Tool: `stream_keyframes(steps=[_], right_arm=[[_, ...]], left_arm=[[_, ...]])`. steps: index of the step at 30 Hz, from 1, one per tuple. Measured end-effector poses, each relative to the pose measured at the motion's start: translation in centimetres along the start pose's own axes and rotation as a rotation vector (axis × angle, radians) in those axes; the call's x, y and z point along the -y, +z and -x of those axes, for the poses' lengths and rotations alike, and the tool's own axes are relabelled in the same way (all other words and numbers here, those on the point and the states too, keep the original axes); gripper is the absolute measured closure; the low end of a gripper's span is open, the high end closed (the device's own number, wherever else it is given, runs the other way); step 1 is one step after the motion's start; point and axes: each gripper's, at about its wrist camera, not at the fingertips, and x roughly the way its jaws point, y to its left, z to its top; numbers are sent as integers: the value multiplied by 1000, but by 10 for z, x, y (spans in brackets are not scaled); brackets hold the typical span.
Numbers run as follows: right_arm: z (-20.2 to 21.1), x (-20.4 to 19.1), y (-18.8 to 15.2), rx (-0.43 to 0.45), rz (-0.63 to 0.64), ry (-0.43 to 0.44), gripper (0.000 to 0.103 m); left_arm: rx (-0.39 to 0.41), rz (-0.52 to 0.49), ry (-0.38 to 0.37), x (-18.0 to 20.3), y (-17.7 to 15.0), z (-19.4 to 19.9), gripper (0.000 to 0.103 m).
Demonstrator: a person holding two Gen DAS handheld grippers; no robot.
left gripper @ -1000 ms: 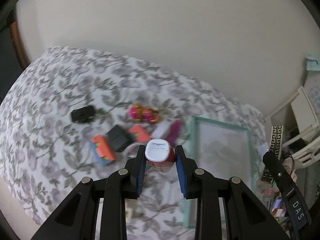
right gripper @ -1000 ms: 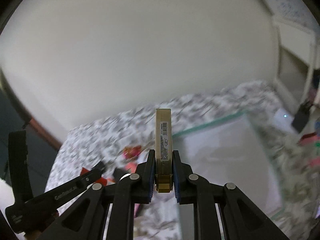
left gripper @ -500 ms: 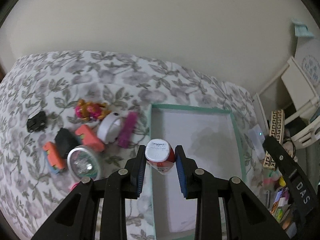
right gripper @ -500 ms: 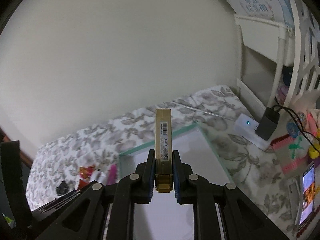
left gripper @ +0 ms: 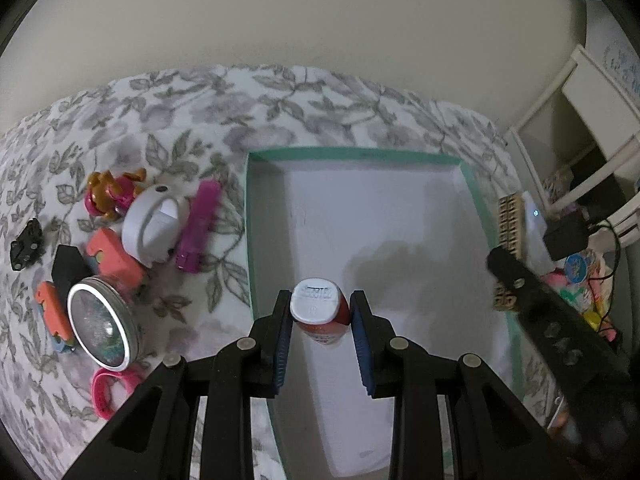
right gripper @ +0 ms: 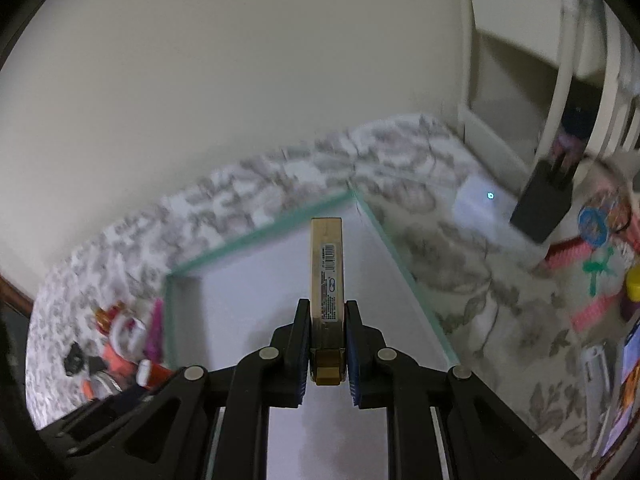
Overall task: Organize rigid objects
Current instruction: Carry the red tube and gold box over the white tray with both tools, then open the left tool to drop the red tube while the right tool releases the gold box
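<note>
My left gripper [left gripper: 319, 316] is shut on a small red bottle with a white cap [left gripper: 318, 310] and holds it over the near left part of a shallow white tray with a green rim [left gripper: 352, 153]. My right gripper [right gripper: 327, 320] is shut on a flat gold box with a barcode [right gripper: 327, 270], held upright over the same tray [right gripper: 256, 236]. The right gripper's arm and the gold patterned box [left gripper: 508, 236] show at the tray's right edge in the left wrist view.
Left of the tray on the floral cloth lie a purple bar [left gripper: 199, 226], a white round gadget [left gripper: 154, 228], a pink-gold toy [left gripper: 110, 196], orange blocks [left gripper: 114, 258], a round tin [left gripper: 104, 322], a black clip [left gripper: 26, 244] and a pink ring [left gripper: 112, 390]. White shelves [right gripper: 540, 60] and clutter stand right.
Both grippers have moved right from the pile of objects to above the tray, each still holding its object. The tray now fills the middle of both views.
</note>
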Motion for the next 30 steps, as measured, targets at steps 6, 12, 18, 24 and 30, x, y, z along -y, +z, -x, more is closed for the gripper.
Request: stream_keyframes(steps=[6, 12, 18, 24, 30], right_arm=[[-28, 6, -11, -77, -2, -41, 86], [-22, 1, -9, -70, 15, -50, 86], [-21, -2, -7, -78, 25, -54, 86], [-30, -6, -12, -112, 47, -57, 86], [-31, -6, -13, -121, 48, -63, 86]], left_arm=[[-11, -5, -12, -2, 0, -9, 73], [-19, -2, -15, -2, 1, -10, 73], [-2, -20, -22, 2, 2, -5, 72], [0, -2, -16, -2, 3, -5, 60], [35, 31, 6, -12, 8, 6, 49]])
